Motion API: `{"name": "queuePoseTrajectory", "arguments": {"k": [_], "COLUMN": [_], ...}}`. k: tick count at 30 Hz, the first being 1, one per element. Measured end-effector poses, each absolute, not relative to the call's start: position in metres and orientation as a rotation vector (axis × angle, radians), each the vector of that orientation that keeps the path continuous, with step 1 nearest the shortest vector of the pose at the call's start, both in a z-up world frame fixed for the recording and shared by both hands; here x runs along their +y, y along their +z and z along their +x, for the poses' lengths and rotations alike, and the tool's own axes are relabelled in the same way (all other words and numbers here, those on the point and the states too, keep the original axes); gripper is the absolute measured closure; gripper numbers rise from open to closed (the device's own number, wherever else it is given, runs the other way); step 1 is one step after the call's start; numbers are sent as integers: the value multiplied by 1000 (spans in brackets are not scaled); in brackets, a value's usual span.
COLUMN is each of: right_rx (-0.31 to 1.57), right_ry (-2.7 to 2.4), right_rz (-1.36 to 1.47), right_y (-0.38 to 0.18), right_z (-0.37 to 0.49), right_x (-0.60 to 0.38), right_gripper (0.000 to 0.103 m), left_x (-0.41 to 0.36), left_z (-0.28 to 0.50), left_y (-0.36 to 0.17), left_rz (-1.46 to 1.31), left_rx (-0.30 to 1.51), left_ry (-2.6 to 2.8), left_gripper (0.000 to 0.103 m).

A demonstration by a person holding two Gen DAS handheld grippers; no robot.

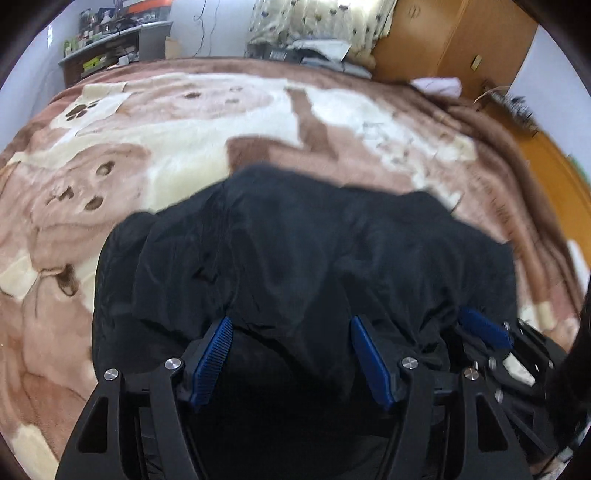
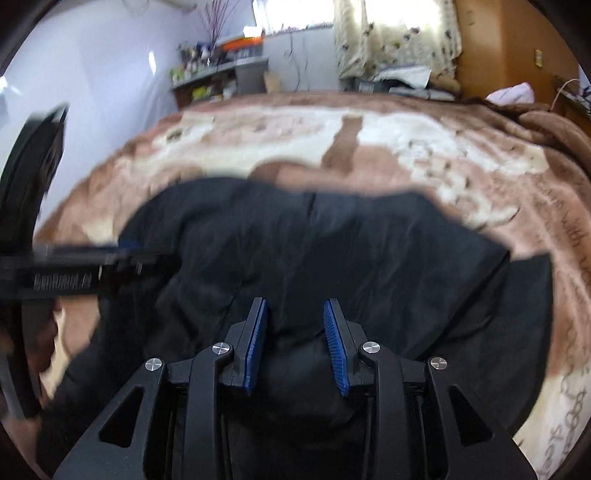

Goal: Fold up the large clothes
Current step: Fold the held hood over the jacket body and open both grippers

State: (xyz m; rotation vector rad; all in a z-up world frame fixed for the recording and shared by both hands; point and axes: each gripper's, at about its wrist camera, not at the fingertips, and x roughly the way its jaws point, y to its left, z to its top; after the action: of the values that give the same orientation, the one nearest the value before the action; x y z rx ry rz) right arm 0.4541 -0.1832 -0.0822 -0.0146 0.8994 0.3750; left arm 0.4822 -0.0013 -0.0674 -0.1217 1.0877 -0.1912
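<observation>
A large black garment (image 1: 295, 251) lies bunched on a brown and cream blanket (image 1: 184, 129) that covers a bed. My left gripper (image 1: 291, 326) hovers over the garment's near edge, its blue pads wide apart and pressing on nothing. In the right wrist view the same black garment (image 2: 314, 251) fills the middle. My right gripper (image 2: 295, 302) stands over it with a narrower gap between its pads and no cloth pinched in it. The other gripper shows at each view's side: the right gripper (image 1: 484, 328) close beside the left one, and the left gripper (image 2: 92, 266) blurred.
The blanket (image 2: 424, 140) stretches far beyond the garment. A cluttered shelf (image 1: 110, 48) stands at the back left, a patterned curtain (image 1: 317, 18) at the back, a wooden wardrobe (image 1: 450, 40) at the back right. A pale pink cloth (image 1: 439, 85) lies by the wardrobe.
</observation>
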Motion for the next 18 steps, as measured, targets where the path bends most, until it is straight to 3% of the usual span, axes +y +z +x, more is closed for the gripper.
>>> {"name": "queuePoseTrajectory", "arguments": {"k": [10, 15, 18], "right_rx": [982, 1013, 960], "right_ry": [354, 326, 342], "right_rz": [5, -42, -18], "right_y": [-129, -122, -91], "right_z": [444, 443, 439], "right_x": [-180, -173, -182], "right_gripper": [70, 69, 69], "left_x": [5, 6, 10], "left_z": [483, 484, 483], "left_y": [-106, -108, -106], "left_rz": [-89, -98, -110], "left_rx": [1103, 1107, 1120], "left_ry": [-203, -200, -204], "left_gripper": [34, 33, 33]}}
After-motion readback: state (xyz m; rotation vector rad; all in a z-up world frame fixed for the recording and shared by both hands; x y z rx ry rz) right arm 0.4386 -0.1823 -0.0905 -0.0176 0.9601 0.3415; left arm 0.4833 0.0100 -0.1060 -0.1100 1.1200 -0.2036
